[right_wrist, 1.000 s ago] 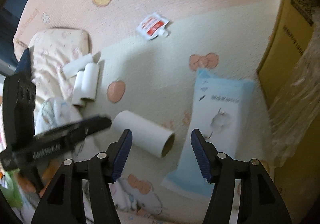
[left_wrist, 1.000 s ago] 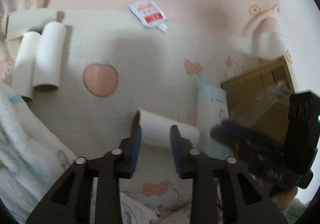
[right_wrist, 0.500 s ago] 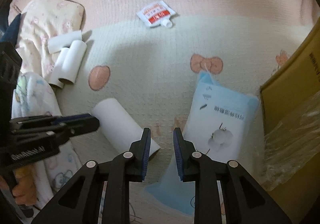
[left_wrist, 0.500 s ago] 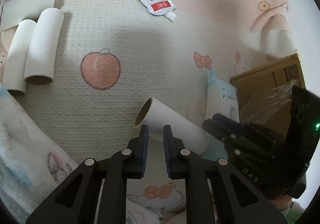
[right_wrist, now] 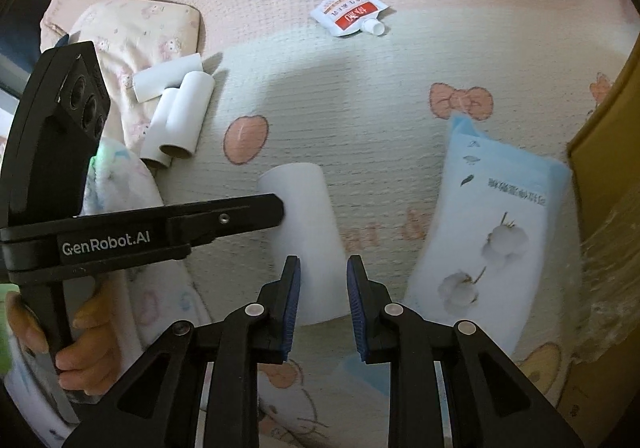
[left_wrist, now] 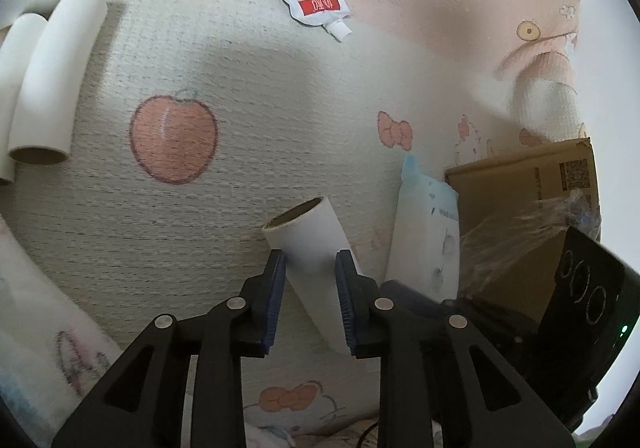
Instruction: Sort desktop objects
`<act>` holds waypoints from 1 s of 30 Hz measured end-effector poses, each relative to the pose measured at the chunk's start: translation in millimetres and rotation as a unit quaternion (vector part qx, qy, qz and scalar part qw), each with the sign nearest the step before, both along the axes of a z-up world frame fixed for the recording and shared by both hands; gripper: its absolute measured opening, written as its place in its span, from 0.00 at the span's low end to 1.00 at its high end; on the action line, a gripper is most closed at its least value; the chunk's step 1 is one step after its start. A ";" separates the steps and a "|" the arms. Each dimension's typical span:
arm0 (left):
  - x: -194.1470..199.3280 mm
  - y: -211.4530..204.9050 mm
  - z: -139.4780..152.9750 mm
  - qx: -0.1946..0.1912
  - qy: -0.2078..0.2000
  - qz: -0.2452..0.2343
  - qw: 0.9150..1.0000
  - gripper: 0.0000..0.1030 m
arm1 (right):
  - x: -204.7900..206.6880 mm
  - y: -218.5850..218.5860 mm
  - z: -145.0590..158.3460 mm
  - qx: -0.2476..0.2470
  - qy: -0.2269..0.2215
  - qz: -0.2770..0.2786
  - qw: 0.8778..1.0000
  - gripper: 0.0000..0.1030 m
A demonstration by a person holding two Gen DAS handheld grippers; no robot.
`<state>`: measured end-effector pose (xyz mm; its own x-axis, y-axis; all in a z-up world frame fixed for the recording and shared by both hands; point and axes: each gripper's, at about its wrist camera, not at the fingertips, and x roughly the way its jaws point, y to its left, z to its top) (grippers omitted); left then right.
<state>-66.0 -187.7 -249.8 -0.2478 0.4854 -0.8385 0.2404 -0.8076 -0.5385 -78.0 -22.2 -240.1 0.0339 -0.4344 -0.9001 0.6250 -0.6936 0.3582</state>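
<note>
Pick-up in hand: the left claw [left_wrist: 311, 268], jaws just opening, straddles the loose tube [left_wrist: 308, 232] at six o'clock on the mat [left_wrist: 280, 108], the right claw [right_wrist: 324, 276] hovers shut over its other end, so next it needs a firm squeeze, then a carry to the tube pile [left_wrist: 52, 80] at ten.

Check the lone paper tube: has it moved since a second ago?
Yes. The tube has turned: its near end swung away from the tissue pack, so it now lies roughly parallel to the pack instead of slanting toward it.
</note>
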 end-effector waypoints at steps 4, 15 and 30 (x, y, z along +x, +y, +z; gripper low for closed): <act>-4.9 -2.8 -7.7 0.023 -0.014 0.014 1.000 0.35 | 4.7 -4.5 -0.9 -0.001 0.005 0.006 1.000 0.21; -8.9 -4.6 -23.6 0.057 -0.032 0.039 0.997 0.44 | 5.0 -9.1 -10.9 0.000 -0.002 0.007 1.000 0.34; 17.1 12.8 39.5 0.002 0.083 -0.027 0.996 0.42 | 26.0 11.5 8.5 -0.069 0.032 0.014 0.997 0.37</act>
